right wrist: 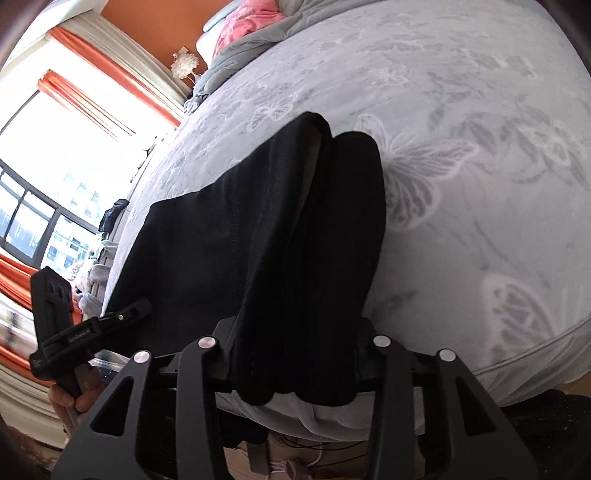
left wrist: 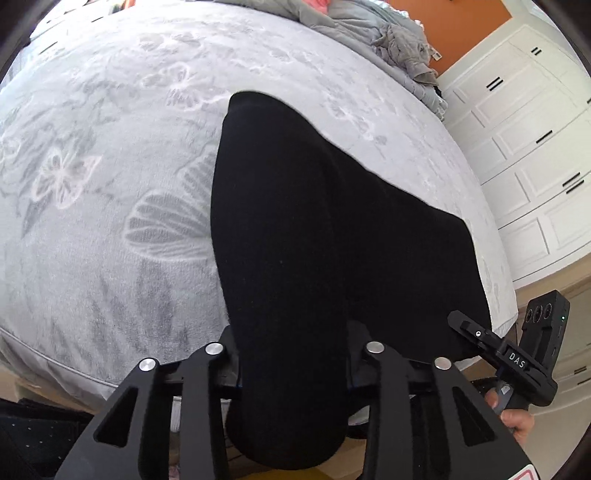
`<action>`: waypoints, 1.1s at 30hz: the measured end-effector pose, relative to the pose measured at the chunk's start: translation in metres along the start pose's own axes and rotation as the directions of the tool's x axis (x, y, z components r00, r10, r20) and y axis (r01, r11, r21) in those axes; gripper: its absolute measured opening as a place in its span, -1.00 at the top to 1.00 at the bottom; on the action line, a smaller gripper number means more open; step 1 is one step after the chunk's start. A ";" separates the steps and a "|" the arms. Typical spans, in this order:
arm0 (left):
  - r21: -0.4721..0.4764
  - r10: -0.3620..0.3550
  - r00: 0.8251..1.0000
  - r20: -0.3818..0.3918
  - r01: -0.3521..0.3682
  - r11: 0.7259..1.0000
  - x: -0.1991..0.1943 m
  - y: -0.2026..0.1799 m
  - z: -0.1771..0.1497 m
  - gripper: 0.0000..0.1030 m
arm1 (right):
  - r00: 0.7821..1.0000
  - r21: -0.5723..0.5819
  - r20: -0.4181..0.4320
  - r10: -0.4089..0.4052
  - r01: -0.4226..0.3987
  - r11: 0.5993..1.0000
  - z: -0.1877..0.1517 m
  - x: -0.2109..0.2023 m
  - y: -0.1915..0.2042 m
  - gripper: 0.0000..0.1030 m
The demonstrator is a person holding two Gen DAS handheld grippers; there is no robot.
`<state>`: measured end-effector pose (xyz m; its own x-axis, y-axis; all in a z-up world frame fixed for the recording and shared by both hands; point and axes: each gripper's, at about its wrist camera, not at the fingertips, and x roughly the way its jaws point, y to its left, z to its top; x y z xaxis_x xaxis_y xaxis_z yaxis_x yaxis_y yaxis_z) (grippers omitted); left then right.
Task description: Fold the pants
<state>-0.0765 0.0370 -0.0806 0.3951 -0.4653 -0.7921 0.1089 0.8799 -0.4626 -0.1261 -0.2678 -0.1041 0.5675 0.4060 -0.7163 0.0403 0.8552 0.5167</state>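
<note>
This is a bedroom in a home. A wide bed (left wrist: 110,155) under a grey butterfly-patterned blanket (right wrist: 461,155) spreads out ahead of the jaws. At its far end lie rumpled grey bedding (left wrist: 399,40) and a pink pillow (right wrist: 247,26). White panelled wardrobe doors (left wrist: 524,155) stand to the right of the jaws, orange curtains (right wrist: 107,70) and a bright window (right wrist: 44,221) to the left, with orange walls (left wrist: 443,22).

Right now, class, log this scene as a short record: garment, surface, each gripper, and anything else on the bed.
garment: black pants, far part on the bed, near ends lifted
surface: grey butterfly bedspread
left gripper: shut on pants
right gripper: shut on pants
also on bed: grey clothes, pink cloth
</note>
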 end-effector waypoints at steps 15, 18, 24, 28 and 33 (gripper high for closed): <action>0.246 0.041 0.936 0.349 -0.133 0.960 -0.139 -0.109 0.041 0.47 | 0.954 -0.212 0.268 0.135 -0.078 0.974 0.053 -0.111 0.098 0.27; 0.275 0.027 0.909 0.417 -0.154 0.949 -0.172 -0.119 0.044 0.46 | 0.934 -0.246 0.319 0.162 -0.083 0.966 0.069 -0.129 0.112 0.27; 0.317 0.022 0.853 0.522 -0.218 0.923 -0.205 -0.147 0.066 0.46 | 0.902 -0.301 0.389 0.189 -0.070 0.951 0.101 -0.150 0.138 0.26; 0.323 0.027 0.827 0.561 -0.249 0.913 -0.211 -0.159 0.087 0.46 | 0.887 -0.318 0.417 0.200 -0.064 0.946 0.127 -0.152 0.147 0.26; 0.325 0.036 0.814 0.580 -0.272 0.906 -0.209 -0.168 0.119 0.45 | 0.877 -0.327 0.432 0.212 -0.067 0.943 0.160 -0.148 0.155 0.25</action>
<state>-0.0687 -0.0015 0.2103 0.8544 -0.2909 -0.4306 0.2876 0.9549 -0.0743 -0.0724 -0.2468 0.1572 0.8610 0.3987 -0.3157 -0.2694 0.8841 0.3818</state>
